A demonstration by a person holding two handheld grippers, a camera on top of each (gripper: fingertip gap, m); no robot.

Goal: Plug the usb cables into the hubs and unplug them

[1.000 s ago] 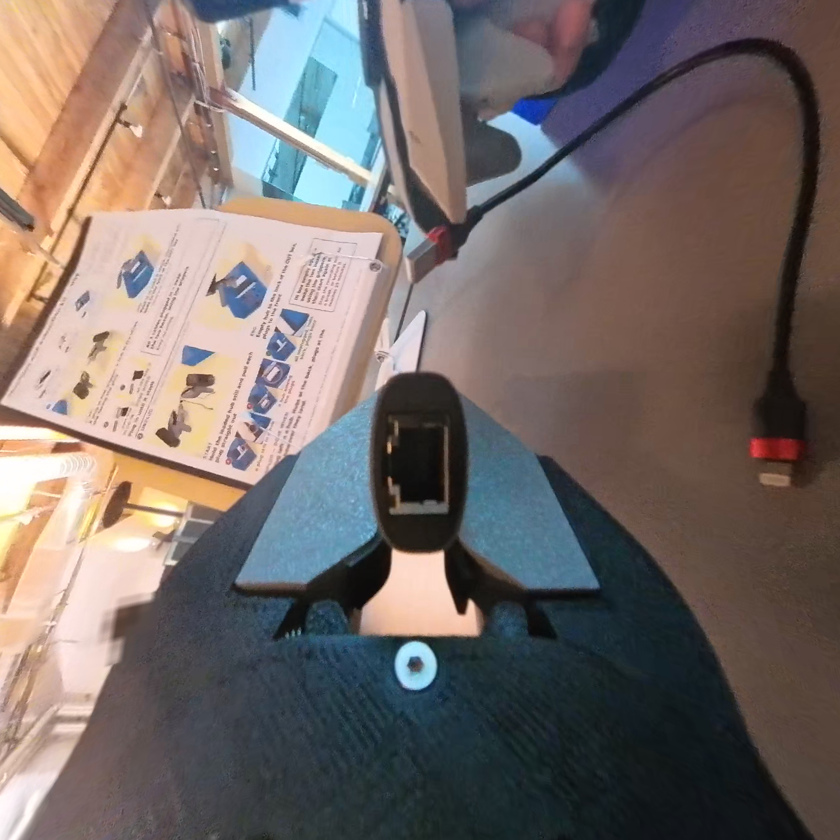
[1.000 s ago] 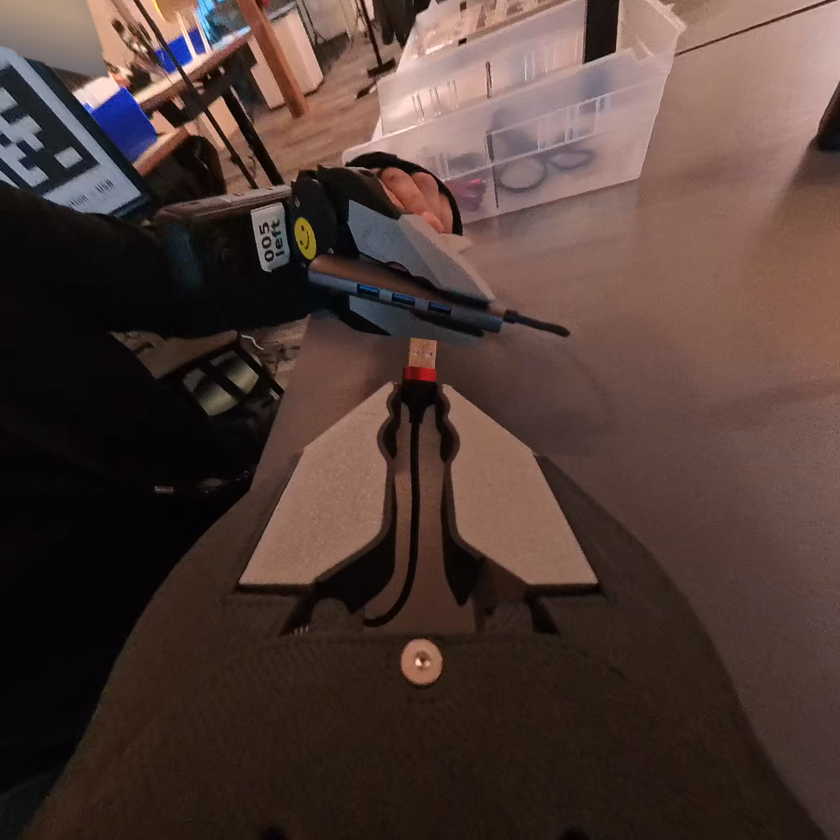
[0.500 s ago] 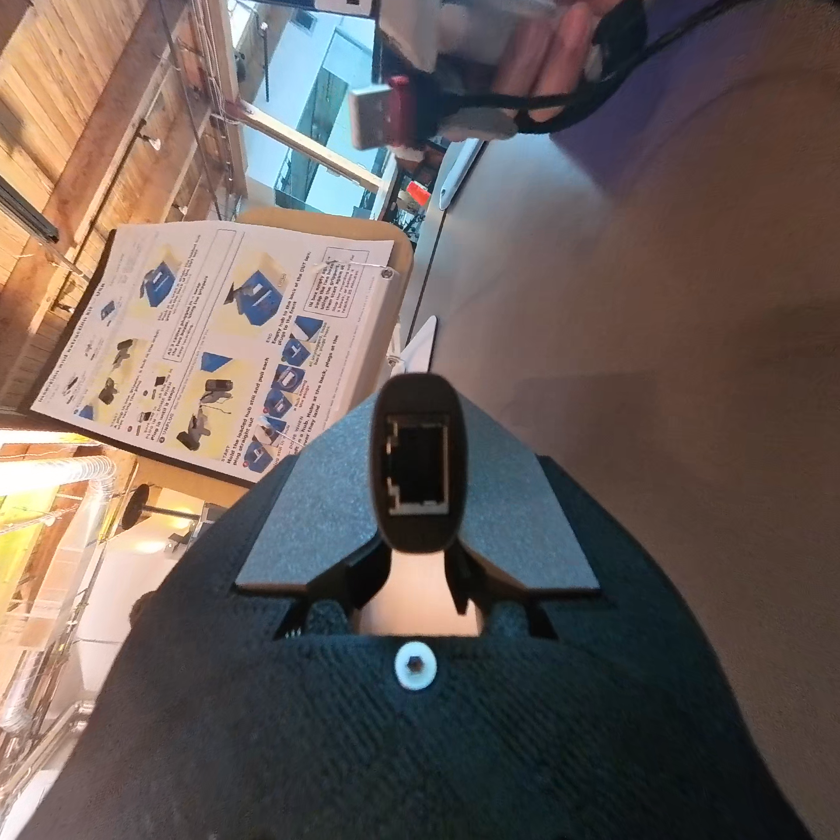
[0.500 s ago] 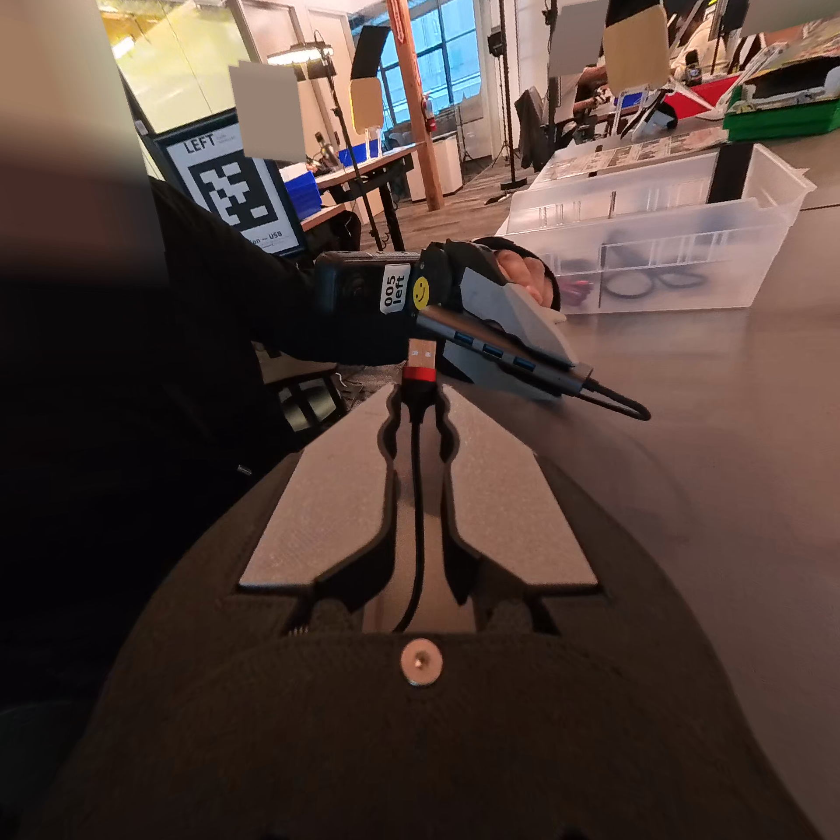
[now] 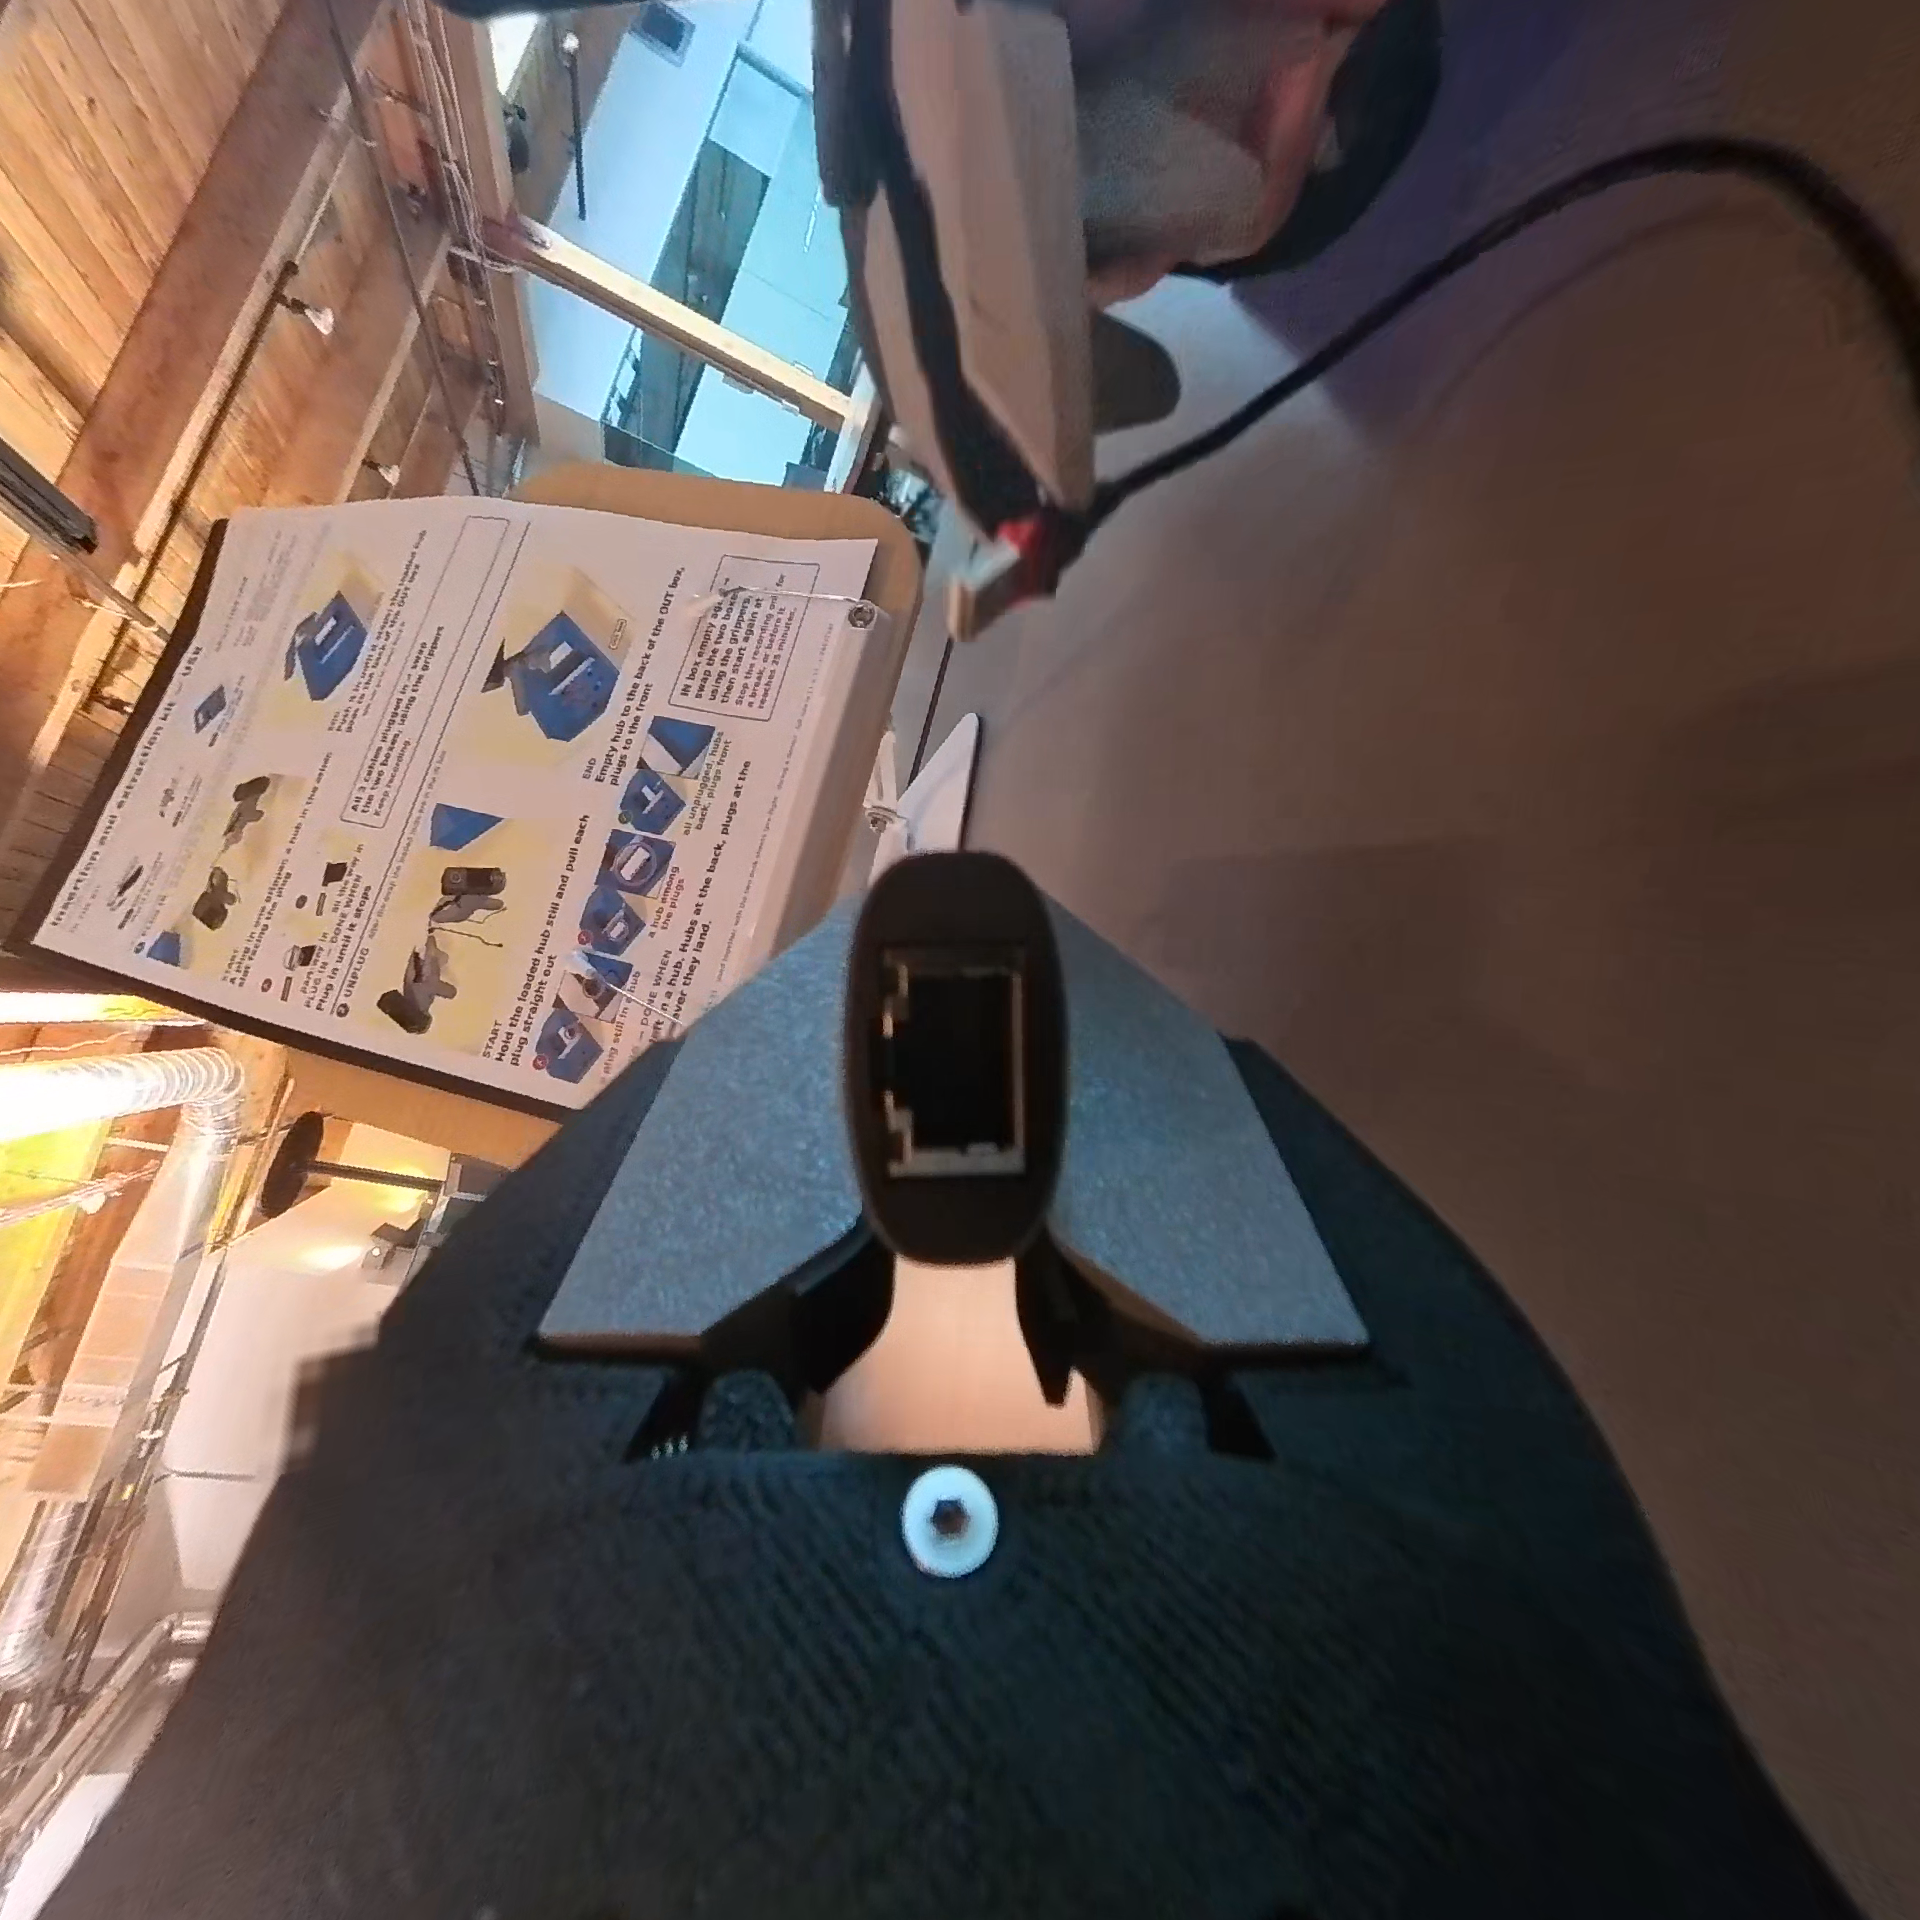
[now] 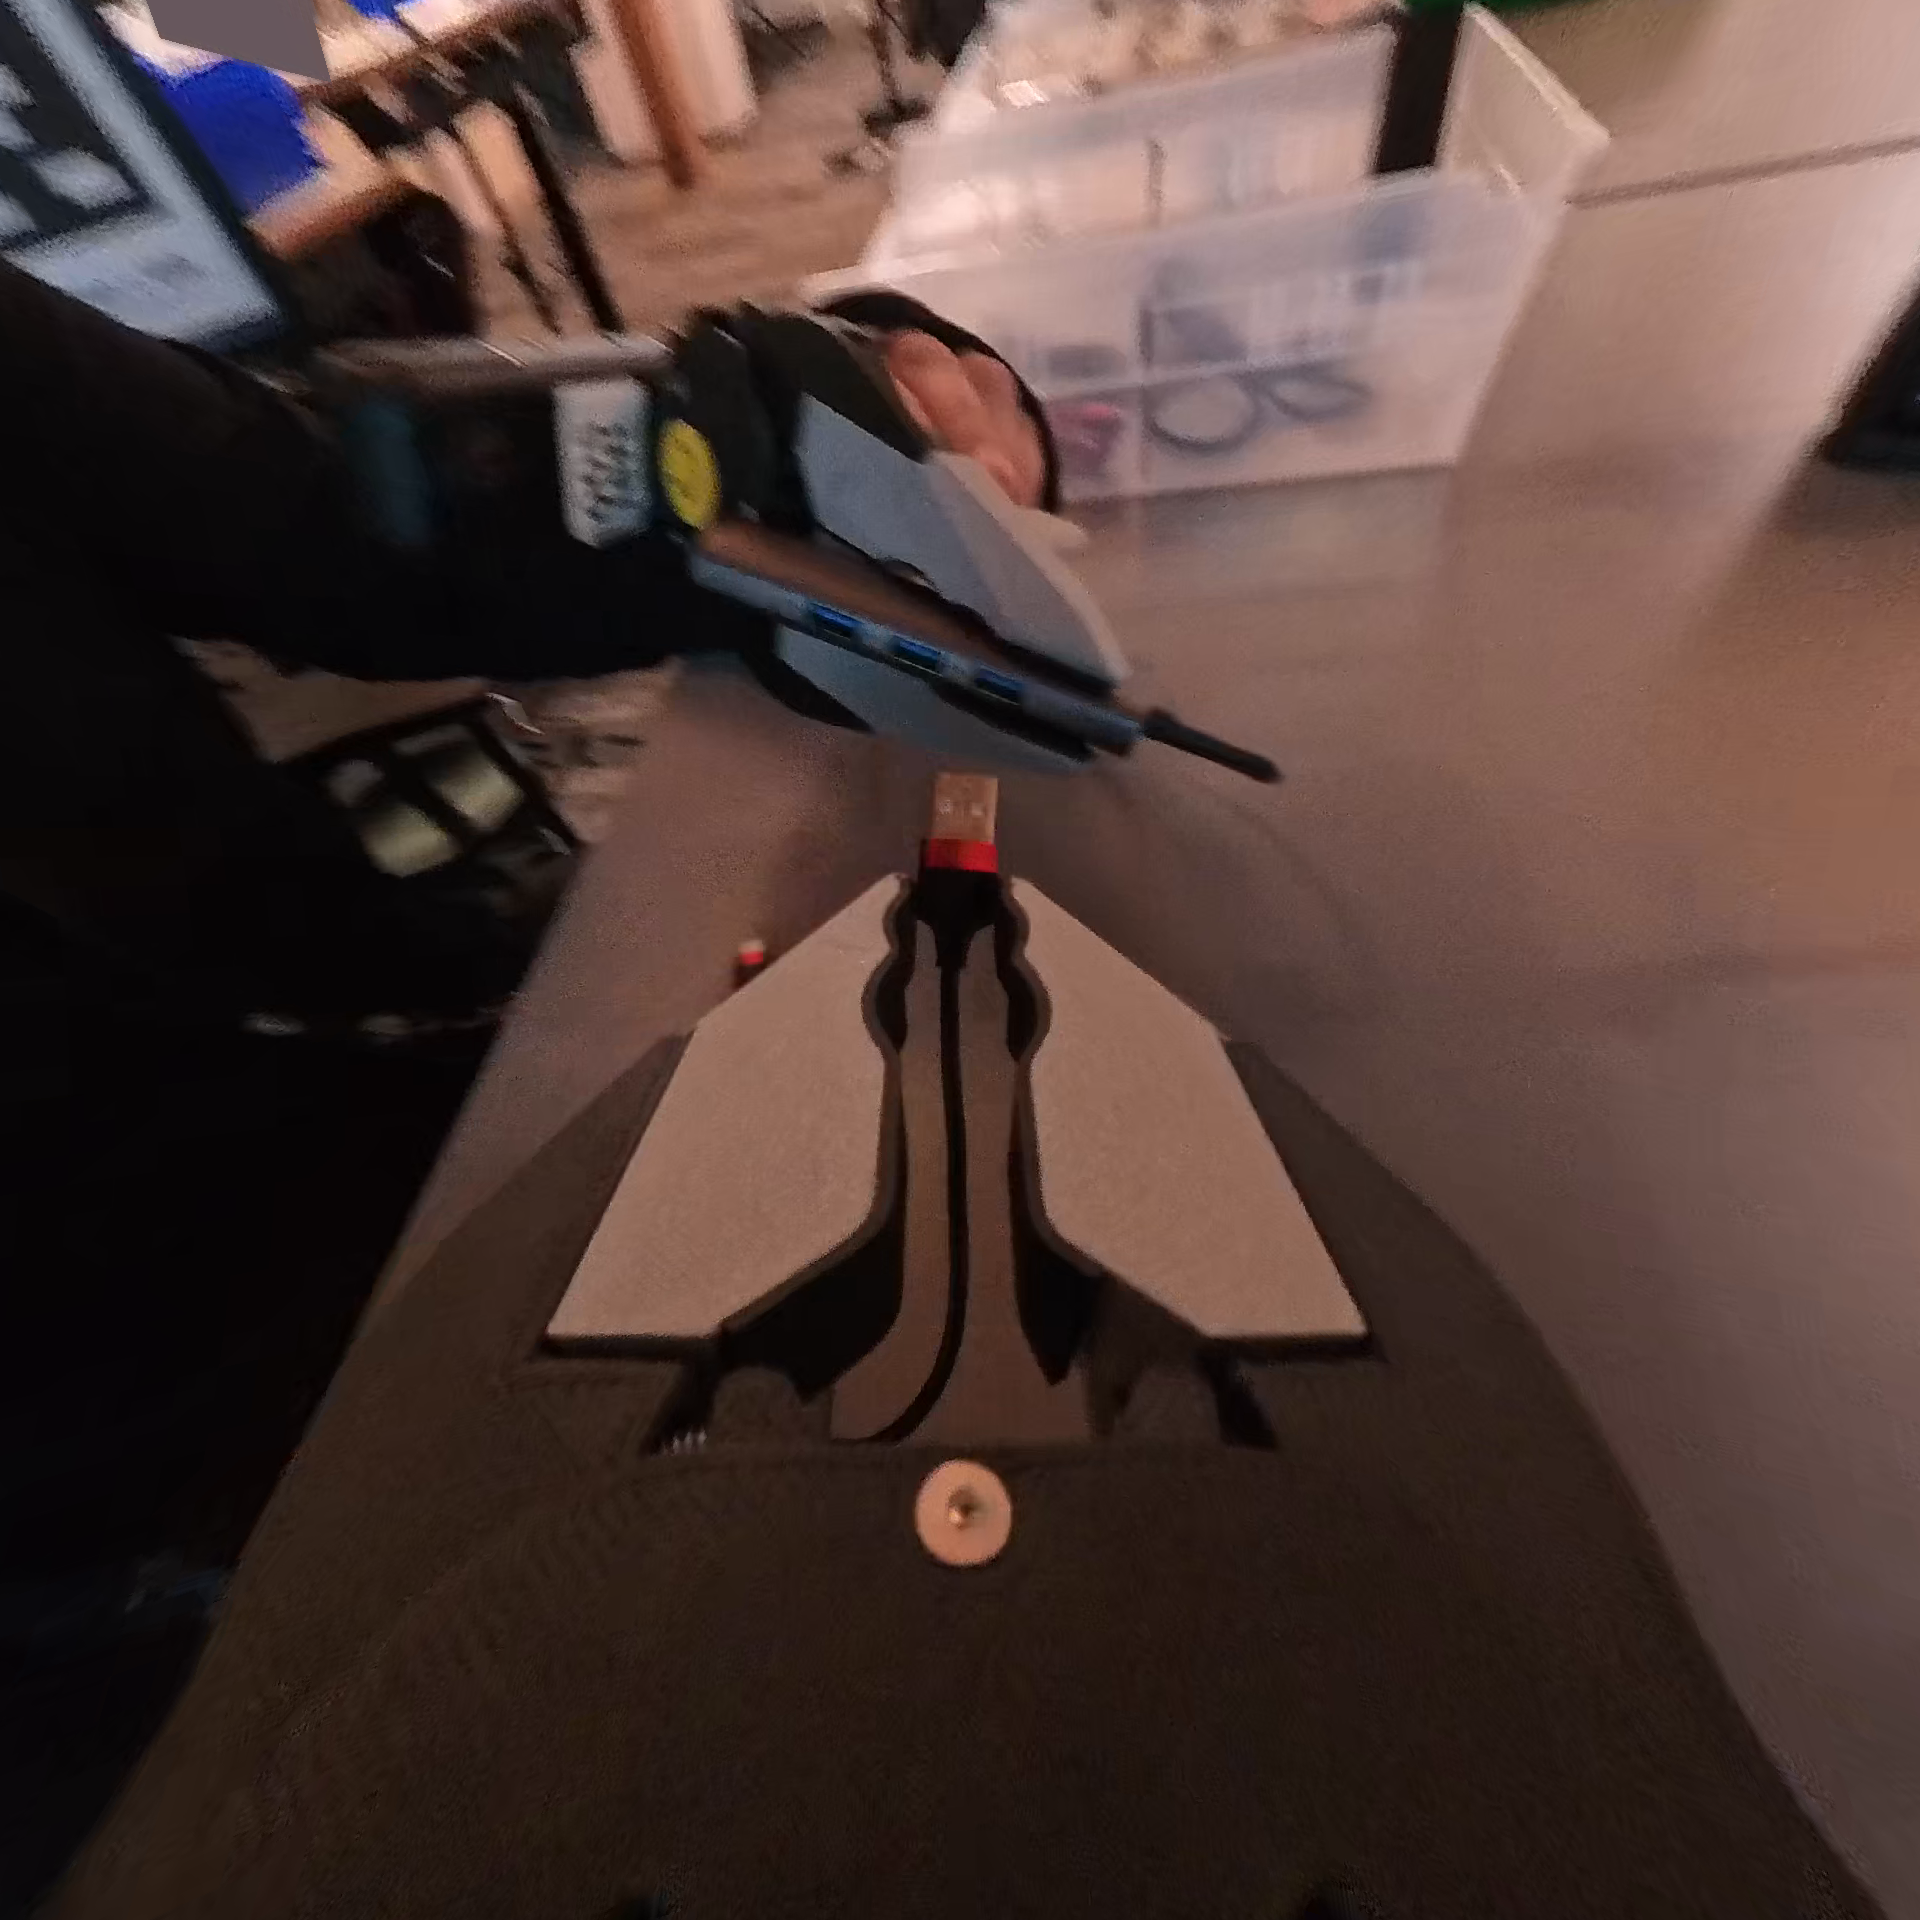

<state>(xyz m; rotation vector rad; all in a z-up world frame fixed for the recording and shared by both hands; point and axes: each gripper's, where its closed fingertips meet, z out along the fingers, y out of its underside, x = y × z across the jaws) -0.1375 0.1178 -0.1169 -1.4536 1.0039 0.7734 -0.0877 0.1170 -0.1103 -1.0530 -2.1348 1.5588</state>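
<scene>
**Plug poised just short of the hub's ports**

Nearest in the right wrist view, the right gripper (image 6: 961, 883) is clamped narrow on the red-collared USB plug (image 6: 961, 821), whose cable (image 6: 951, 1143) trails back between the fingers; the metal tip sits just beside the lower edge of the hub (image 6: 935, 665), not yet inside any of the blue ports; the left gripper (image 5: 956, 1070) is closed on that hub, holding it off the table (image 6: 1455, 935) with its end socket facing the left wrist camera.

The likely failure, as I judge it, is misalignment; the hub is tilted and the plug points below the port row, so a push could strike the casing or twist the hub in its grip; the frame is blurred, so fine alignment cannot be read.

Farther off, a clear plastic bin (image 6: 1299, 312) stands well apart; an instruction sheet (image 5: 468, 779) hangs behind; nothing blocks the approach.
</scene>
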